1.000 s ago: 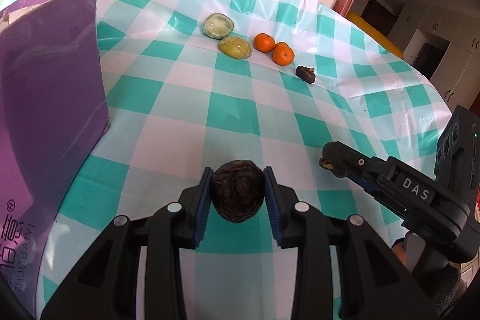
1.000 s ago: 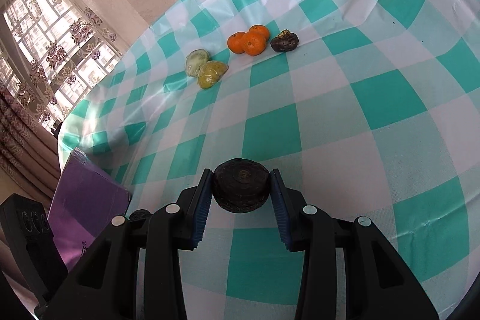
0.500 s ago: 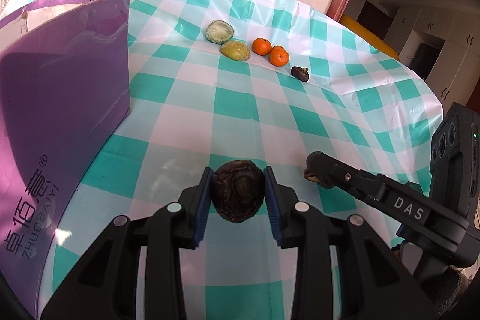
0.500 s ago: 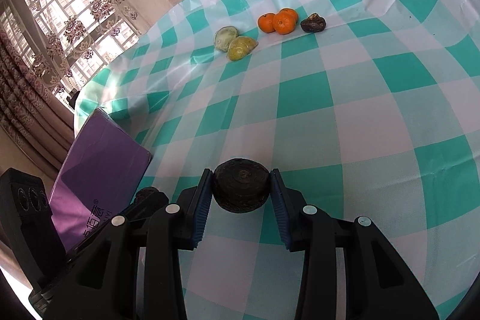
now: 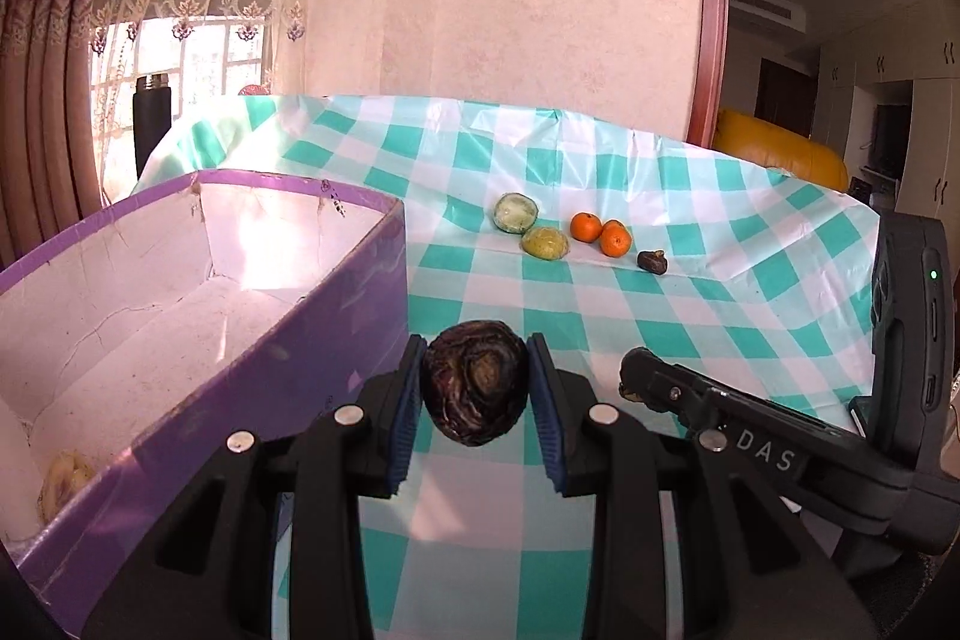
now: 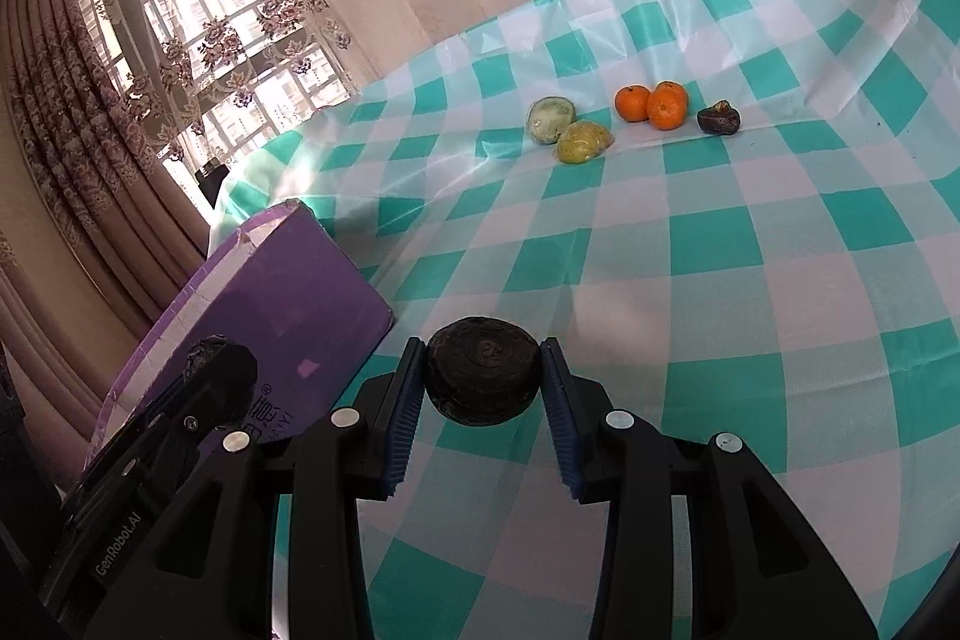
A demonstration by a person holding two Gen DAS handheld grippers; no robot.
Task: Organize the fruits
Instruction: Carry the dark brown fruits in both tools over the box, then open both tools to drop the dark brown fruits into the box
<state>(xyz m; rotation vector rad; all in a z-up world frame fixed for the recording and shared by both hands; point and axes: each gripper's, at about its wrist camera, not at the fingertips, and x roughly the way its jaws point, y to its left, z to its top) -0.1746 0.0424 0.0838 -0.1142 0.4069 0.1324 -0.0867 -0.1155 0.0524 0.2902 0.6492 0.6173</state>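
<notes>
So we've got both grippers, left gripper (image 5: 475, 388) and right gripper (image 6: 483, 381), clamped on a dark fruit each; we lift clear over the purple box (image 5: 366, 292) wall beside us before letting go.

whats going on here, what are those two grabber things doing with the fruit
A person holds tongs in each hand and is sorting fruit. The left tongs are shut on a dark wrinkled fruit, right beside the open purple box. The right tongs grip a dark round fruit above the checked tablecloth. Far across the table lie two greenish fruits, three oranges and a small dark fruit. Something yellowish already sits in the box.
</notes>
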